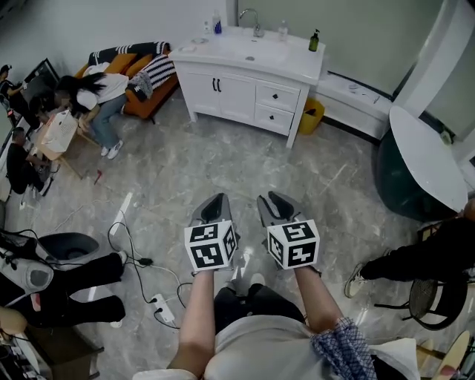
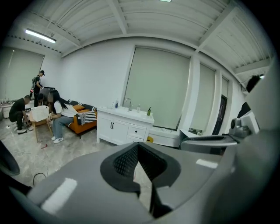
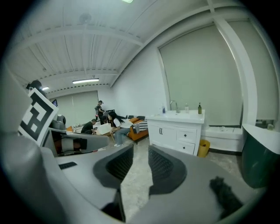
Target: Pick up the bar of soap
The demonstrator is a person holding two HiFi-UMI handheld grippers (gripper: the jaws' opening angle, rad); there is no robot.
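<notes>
**Q:** What are the largest items ahead of the tongs?

**A:** A grey marbled floor [image 1: 223,159] extends beyond both pairs. A white bench [image 1: 223,93] with a sink stands across it, well ahead of the tips. An orange sofa [image 1: 137,74] stands left of the bench.

**Q:** What is the condition of the left tongs?

**A:** The tips of the left tongs [image 2: 139,146] are together, with nothing clamped. The ribbed pads meet at the front.

**Q:** And the right tongs?

**A:** The jaws of the right tongs [image 3: 140,148] stand slightly apart. Only floor shows through the narrow gap, and they touch nothing. Both pairs are held in the air side by side.

**Q:** Where is the bar of soap?

**A:** It cannot be made out. The bench top carries a tap [image 1: 252,18] and a dark bottle [image 1: 314,41], both well ahead of the tongs. The other small items there are too small to identify.
</notes>
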